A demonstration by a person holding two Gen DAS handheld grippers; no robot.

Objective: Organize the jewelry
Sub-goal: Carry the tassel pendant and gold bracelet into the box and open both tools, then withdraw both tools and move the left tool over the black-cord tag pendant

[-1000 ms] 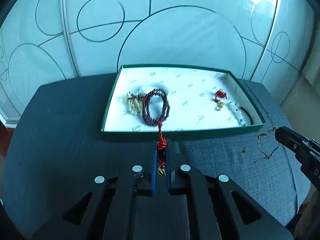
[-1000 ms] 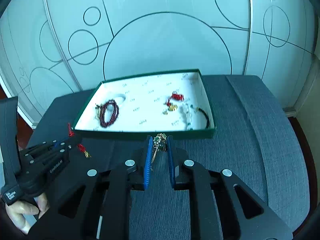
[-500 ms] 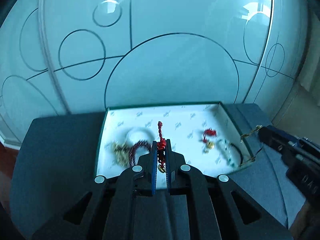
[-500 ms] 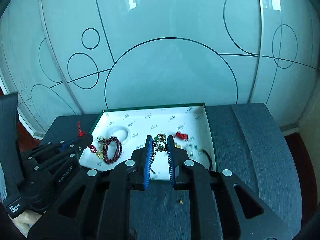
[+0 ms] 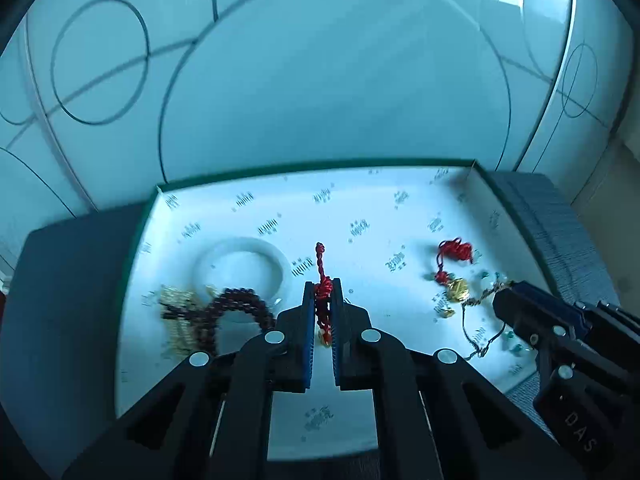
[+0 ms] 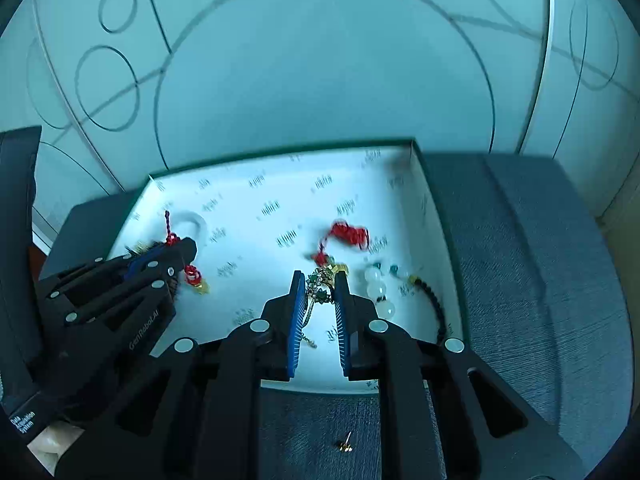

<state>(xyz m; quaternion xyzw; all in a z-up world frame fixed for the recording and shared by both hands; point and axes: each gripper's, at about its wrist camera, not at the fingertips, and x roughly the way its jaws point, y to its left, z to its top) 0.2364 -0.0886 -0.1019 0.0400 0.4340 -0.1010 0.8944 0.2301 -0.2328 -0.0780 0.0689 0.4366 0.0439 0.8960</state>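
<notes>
A green-rimmed white tray (image 5: 476,168) holds jewelry. My left gripper (image 5: 322,292) is shut on a red knotted cord with a gold charm (image 5: 322,280) and holds it above the tray's middle; it also shows in the right wrist view (image 6: 176,240). My right gripper (image 6: 318,280) is shut on a thin gold chain with green stones (image 6: 320,284), over the tray's right part; the chain dangles in the left wrist view (image 5: 472,332). In the tray lie a white bangle (image 5: 240,252), dark red beads (image 5: 236,304), a gold piece (image 5: 176,300) and a red cord charm (image 5: 454,252).
The tray sits on a dark grey cushioned seat (image 6: 540,280) in front of a white wall with circle lines. White and black beads (image 6: 380,292) lie at the tray's right. A small gold earring (image 6: 346,444) lies on the fabric in front of the tray.
Both grippers have moved forward from the seat to over the tray, carrying the red cord and the gold chain. The tray looks much closer now.
</notes>
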